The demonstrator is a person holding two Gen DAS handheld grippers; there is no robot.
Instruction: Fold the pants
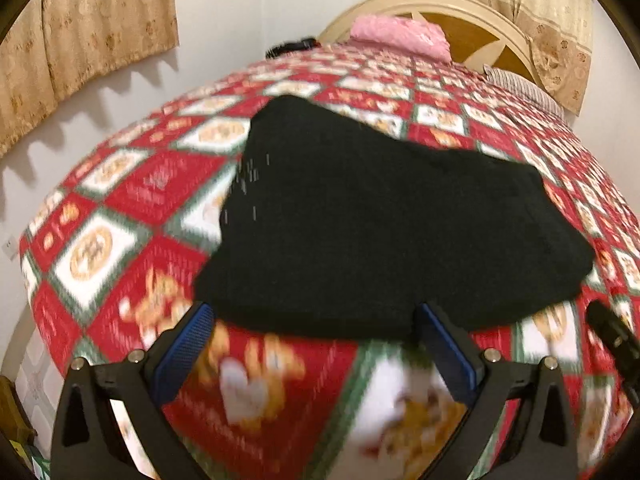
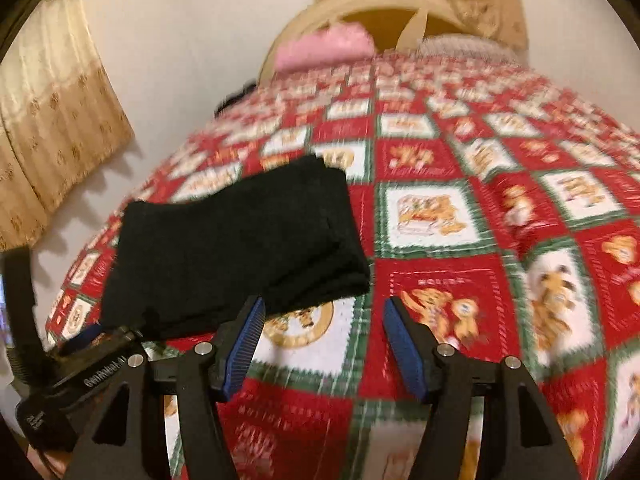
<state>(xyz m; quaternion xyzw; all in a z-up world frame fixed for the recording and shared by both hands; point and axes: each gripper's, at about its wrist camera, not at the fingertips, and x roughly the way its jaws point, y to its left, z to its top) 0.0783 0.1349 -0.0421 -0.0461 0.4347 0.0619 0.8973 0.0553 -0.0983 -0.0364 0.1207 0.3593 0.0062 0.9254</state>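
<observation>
Black pants [image 1: 384, 224] lie folded into a compact stack on the patterned bedspread [image 1: 132, 184], apparently near done, as the left gripper [image 1: 316, 344] and right gripper [image 2: 324, 344] hover open and empty.

red patchwork-quilted bed [image 2: 460, 208], arched cream headboard [image 1: 460, 12], beige curtains [image 1: 92, 36], white wall [image 1: 248, 12]

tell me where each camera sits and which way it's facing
Left wrist: on the left hand-held gripper, angled down along its open fingers at the black pants on the bedspread; the right hand-held gripper's tip shows at the right edge.
Right wrist: on the right hand-held gripper, angled down at bedspread right of the pants, fingers open and empty; the left hand-held gripper shows lower left.
Shared: pants, bedspread, pink pillow, headboard.
</observation>
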